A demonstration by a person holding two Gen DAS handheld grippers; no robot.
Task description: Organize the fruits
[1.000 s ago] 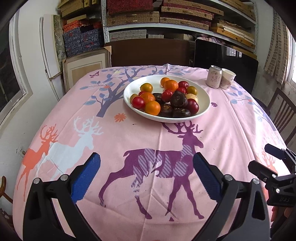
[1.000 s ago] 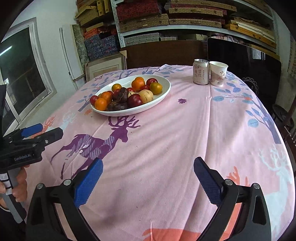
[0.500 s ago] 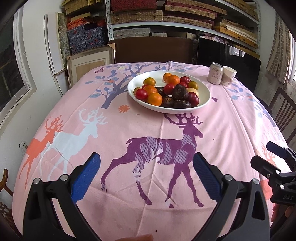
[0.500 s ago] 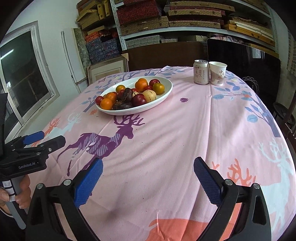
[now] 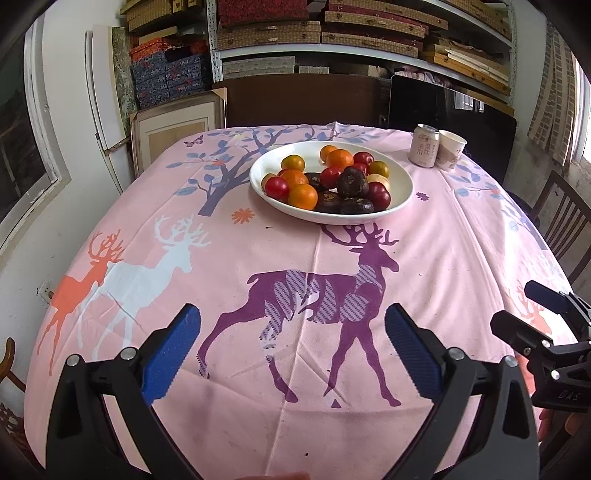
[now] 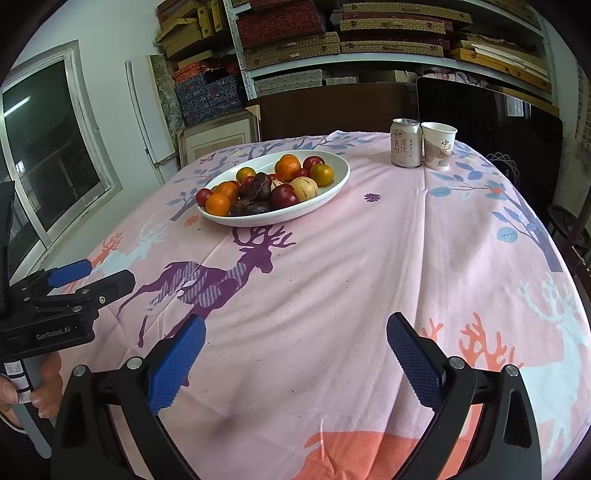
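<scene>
A white oval plate [image 5: 400, 173] [image 6: 338, 177] sits at the far middle of the table on a pink deer-print cloth [image 5: 295, 266]. It holds several fruits: orange tangerines [image 5: 303, 196], red plums [image 5: 379, 194], dark brown fruits [image 5: 352, 181] and a pale yellow one [image 6: 303, 187]. My left gripper [image 5: 291, 343] is open and empty above the near table edge. My right gripper [image 6: 293, 349] is open and empty at the near right. Both are well short of the plate.
A drink can [image 5: 423, 145] [image 6: 405, 147] and a paper cup [image 5: 450, 149] [image 6: 437, 145] stand at the far right of the table. A wooden chair [image 5: 565, 221] stands on the right. Shelves with boxes [image 5: 332, 33] and a picture frame [image 5: 177, 129] lie behind.
Both grippers have drawn back from the plate and risen a little, so the plate looks smaller and farther. Both jaws stayed open.
</scene>
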